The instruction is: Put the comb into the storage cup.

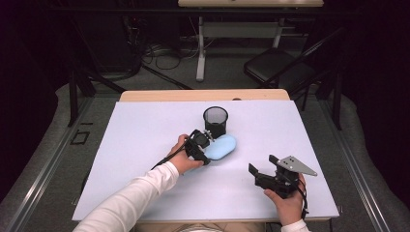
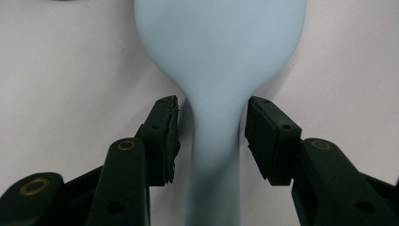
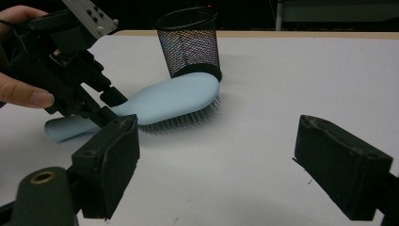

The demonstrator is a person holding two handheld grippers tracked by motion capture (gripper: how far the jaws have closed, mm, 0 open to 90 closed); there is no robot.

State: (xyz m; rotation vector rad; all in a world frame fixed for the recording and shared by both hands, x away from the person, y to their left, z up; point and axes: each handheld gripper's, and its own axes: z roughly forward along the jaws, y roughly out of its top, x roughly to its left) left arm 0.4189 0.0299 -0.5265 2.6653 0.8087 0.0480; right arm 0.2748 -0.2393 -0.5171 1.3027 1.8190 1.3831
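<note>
A pale blue plastic hairbrush with an oval head and a narrow handle (image 1: 221,147) lies bristles down on the white table top (image 1: 145,145), just in front of a black wire-mesh pen cup (image 1: 215,121) that stands upright near the middle of the table; in the right gripper view the head (image 3: 174,101) reaches right up to the cup's base (image 3: 190,44), and whether the two touch cannot be told. In the high view the brush's long axis runs on a slant, the head pointing away and to the right toward the cup, the handle pointing back toward the person's left hand (image 1: 183,157). The left gripper (image 1: 205,145) comes in along that handle: in its own view the neck of the brush (image 2: 214,122) stands between the two black jaws, which are set narrow, with a thin gap showing on each side, so the pads (image 2: 164,136) are not pressing on it. The right gripper (image 1: 261,174) is held over the near right part of the table, well apart from the brush, with its jaws spread wide and nothing between them.
</note>
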